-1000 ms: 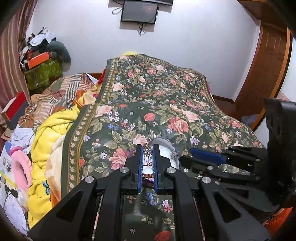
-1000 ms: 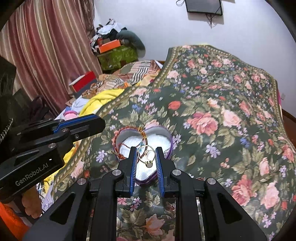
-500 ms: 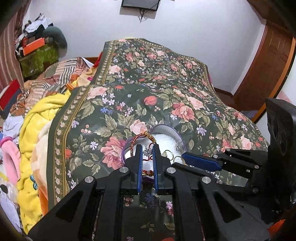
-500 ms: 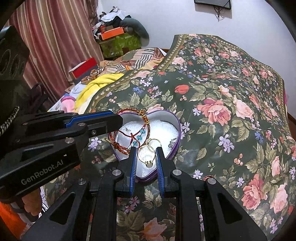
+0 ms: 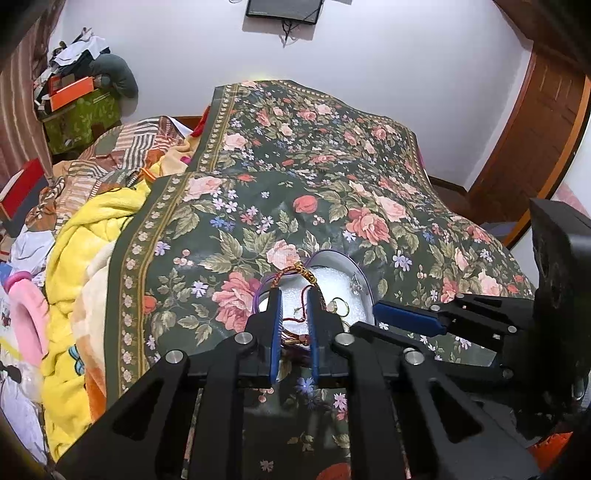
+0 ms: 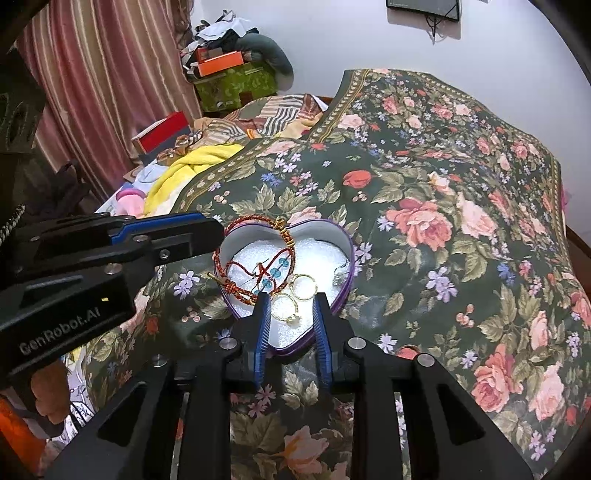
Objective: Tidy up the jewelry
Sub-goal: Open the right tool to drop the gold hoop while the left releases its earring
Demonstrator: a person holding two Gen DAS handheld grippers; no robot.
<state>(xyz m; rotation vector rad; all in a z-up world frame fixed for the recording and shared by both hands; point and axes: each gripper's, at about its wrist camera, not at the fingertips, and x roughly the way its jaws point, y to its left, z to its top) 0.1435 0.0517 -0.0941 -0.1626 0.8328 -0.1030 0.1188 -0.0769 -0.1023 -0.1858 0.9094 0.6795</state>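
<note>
A purple heart-shaped tin (image 6: 347,266) with white foam lies on the floral bedspread (image 6: 424,221). A red and gold braided bracelet (image 6: 251,221) hangs over its left lobe. A red thread bracelet with teal beads (image 6: 275,271), two gold rings (image 6: 303,286) and a small silver piece (image 6: 341,273) rest on the foam. My right gripper (image 6: 290,299) stands open over the tin's tip, the rings loose below it. My left gripper (image 5: 295,295) hovers over the tin (image 5: 332,253) with a narrow gap, nothing clamped. The left gripper (image 6: 218,236) shows at the tin's left edge.
A yellow blanket (image 5: 85,251) and heaped bedding lie left of the bedspread. Boxes and clothes (image 5: 77,107) are stacked by the striped curtain (image 6: 92,92). A wooden door (image 5: 546,122) stands at the right, and a screen (image 5: 282,11) hangs on the white wall.
The right gripper opened a little and let the gold rings drop onto the foam. The silver charm once between the left fingertips is gone from them. Both grippers came closer to the tin.
</note>
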